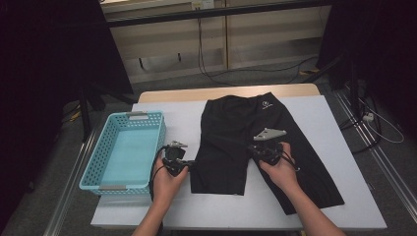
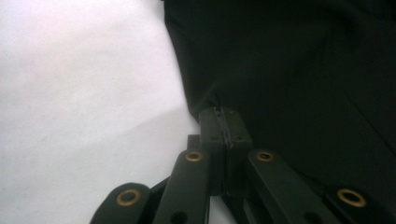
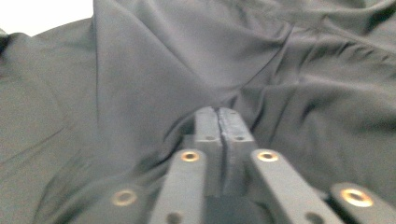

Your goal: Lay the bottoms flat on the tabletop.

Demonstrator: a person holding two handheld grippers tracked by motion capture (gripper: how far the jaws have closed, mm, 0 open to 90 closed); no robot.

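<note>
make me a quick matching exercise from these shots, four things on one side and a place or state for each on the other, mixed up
Things:
1. basket
2. black shorts
3. left gripper
4. right gripper

Places or states:
A. spread flat on the middle of the table
B. jaws closed on the outer edge of one leg of the shorts, beside the white table top
C. light blue, nothing in it, at the left side of the table
D. jaws closed on a fold of cloth between the two legs, dark cloth all around

Pairs: 1-C, 2-A, 3-B, 4-D
</note>
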